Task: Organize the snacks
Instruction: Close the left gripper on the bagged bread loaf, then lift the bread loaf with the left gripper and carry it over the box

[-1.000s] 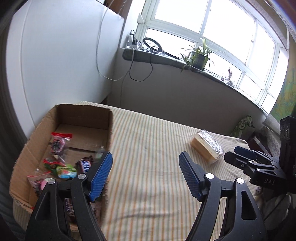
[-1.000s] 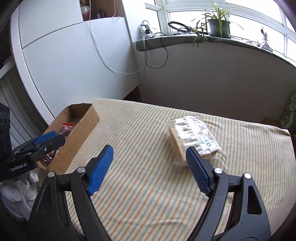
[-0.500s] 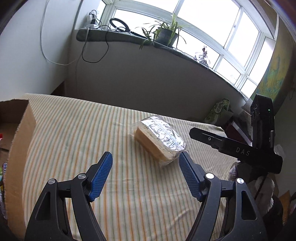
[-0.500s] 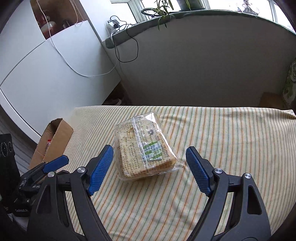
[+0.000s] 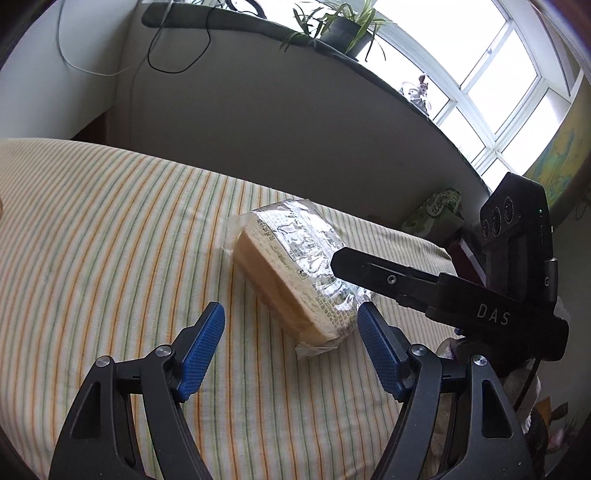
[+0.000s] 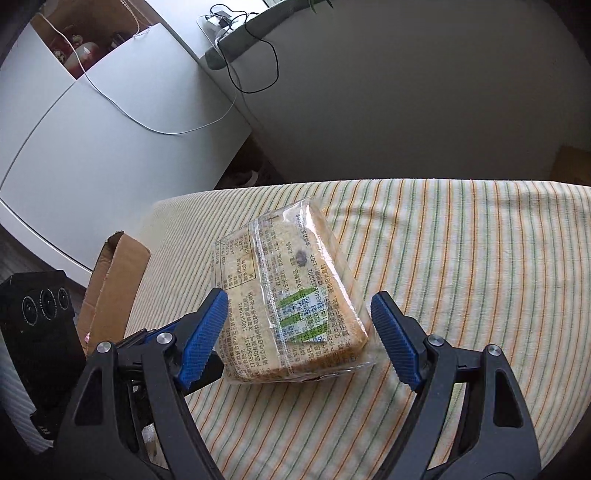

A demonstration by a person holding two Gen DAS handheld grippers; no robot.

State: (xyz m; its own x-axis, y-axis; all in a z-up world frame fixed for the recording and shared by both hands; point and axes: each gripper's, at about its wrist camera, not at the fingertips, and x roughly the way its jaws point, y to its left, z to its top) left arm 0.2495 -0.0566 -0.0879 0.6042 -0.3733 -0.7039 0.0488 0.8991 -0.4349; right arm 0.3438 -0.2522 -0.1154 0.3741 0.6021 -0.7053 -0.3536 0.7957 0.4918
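A clear bag of sliced bread (image 5: pixel 295 273) lies flat on the striped cloth (image 5: pixel 110 229) that covers the tabletop; the bag has small black print on it and, in the right wrist view, a green and white label (image 6: pixel 295 314) on top.

In the left wrist view the left claw (image 5: pixel 290 349) is wide open with nothing in it; its blue pads (image 5: pixel 201 350) are apart from the bread, and the near corner of the bag sits between them, just ahead at 12 o'clock. The right claw's black finger (image 5: pixel 373 271) comes in from 3 o'clock and crosses over the far right side of the bag; you cannot tell if it touches.

In the right wrist view the right claw (image 6: pixel 297 332) is wide open too and holds nothing; the bread (image 6: pixel 288 299) sits between its two blue pads (image 6: pixel 397 341), and there is a gap at the pad on the right; the pad on the left is very close to the bag, and you cannot tell if it touches. The left claw's black body (image 6: pixel 40 332) is at 9 o'clock, and a brown cardboard box (image 6: pixel 114 273) stands by the cloth's edge at 10 o'clock.

A potted plant (image 5: pixel 343 26) sits on the window ledge at 12 o'clock in the left wrist view; a black cable (image 6: pixel 255 62) hangs down the grey wall, and a white cabinet (image 6: pixel 92 147) stands at 10 o'clock in the right wrist view.
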